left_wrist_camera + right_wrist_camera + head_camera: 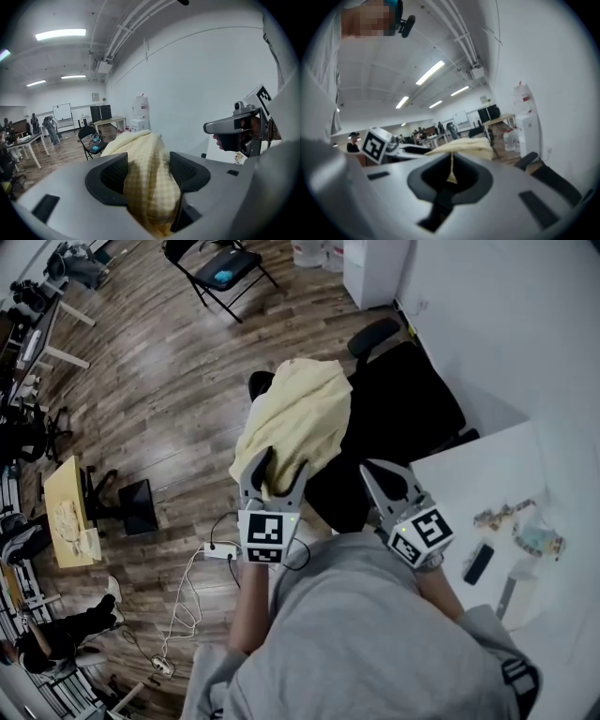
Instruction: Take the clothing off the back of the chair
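Note:
A pale yellow garment (295, 418) hangs over the back of a black office chair (403, 399). My left gripper (278, 465) stands open at the garment's lower edge, one jaw on each side of the cloth. In the left gripper view the checked yellow garment (145, 173) fills the gap of the left gripper (147, 171) without being pinched. My right gripper (367, 468) is shut and hovers over the black chair just right of the garment, apart from it. Along the right gripper (451, 157) a thin strip of the garment (468, 146) shows through the slit.
A white table (487, 484) at the right carries a dark phone (478, 563) and small items (520, 521). A power strip (220, 549) with cables lies on the wood floor. A folding chair (220, 268) stands farther off. A white wall runs behind the chair.

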### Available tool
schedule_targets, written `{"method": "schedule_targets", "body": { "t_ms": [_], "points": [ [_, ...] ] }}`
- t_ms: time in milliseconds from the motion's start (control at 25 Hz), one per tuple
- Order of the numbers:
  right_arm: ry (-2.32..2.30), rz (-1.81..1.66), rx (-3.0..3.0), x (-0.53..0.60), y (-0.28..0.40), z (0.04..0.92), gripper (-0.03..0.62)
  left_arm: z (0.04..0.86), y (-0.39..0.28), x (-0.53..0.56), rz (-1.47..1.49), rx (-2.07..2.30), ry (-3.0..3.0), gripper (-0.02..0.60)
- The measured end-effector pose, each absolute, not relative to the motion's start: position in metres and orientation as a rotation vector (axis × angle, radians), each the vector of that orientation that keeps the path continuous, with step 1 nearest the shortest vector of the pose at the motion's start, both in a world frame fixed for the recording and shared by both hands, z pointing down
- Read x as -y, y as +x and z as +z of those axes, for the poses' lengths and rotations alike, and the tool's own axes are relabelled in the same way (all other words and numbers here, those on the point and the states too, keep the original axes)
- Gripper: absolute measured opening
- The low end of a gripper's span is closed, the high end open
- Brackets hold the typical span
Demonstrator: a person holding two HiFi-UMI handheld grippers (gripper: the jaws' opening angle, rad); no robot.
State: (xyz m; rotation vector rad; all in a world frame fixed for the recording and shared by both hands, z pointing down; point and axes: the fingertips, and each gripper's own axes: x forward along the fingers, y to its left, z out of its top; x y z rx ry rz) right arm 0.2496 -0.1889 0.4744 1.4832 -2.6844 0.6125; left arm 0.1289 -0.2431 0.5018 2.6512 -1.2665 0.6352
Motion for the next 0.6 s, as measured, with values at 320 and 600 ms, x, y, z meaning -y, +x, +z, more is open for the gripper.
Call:
{"method": "schedule_targets", "body": {
  "t_ms": [320,600],
  "points": [
    [1.460,0.622,2.707,0.194,0.256,0.478,0.035,0.512,0.128,0.246,0.646,1.299,2.587,0.282],
    [1.418,0.626,2.715,0.196,0.252,0.483,0.035,0.516,0.124,0.248,0.623,1.332,2.547,0.201]
  ]
}}
